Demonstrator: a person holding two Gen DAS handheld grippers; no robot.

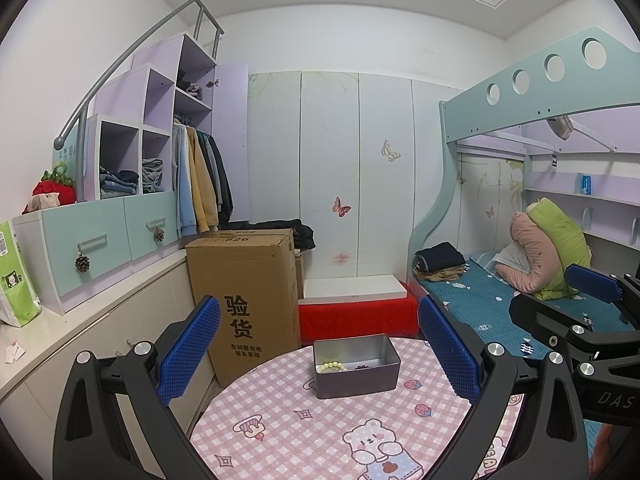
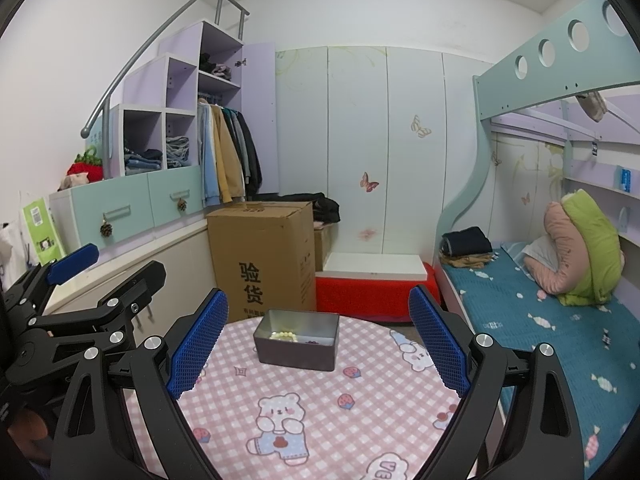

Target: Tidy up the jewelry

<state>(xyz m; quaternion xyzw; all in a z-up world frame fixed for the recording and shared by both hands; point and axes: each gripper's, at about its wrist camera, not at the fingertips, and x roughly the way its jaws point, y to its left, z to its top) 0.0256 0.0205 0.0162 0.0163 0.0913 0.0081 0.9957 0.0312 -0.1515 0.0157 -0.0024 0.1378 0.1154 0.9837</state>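
Observation:
A grey metal tin (image 1: 356, 376) stands open on the round table with the pink checked cloth (image 1: 304, 432). Inside lie a pale green bead bracelet (image 1: 330, 367) and a dark red bead bracelet (image 1: 363, 367). The tin (image 2: 297, 346) and the pale bracelet (image 2: 283, 335) also show in the right wrist view. My left gripper (image 1: 319, 346) is open and empty, held above the table in front of the tin. My right gripper (image 2: 318, 338) is open and empty, also back from the tin. Each gripper shows at the edge of the other's view.
A tall cardboard box (image 1: 244, 296) stands on the floor behind the table on the left. A red low bench with a white board (image 1: 356, 304) is behind. A bunk bed (image 1: 500, 300) with folded clothes and pillows lies to the right. Cabinets line the left wall.

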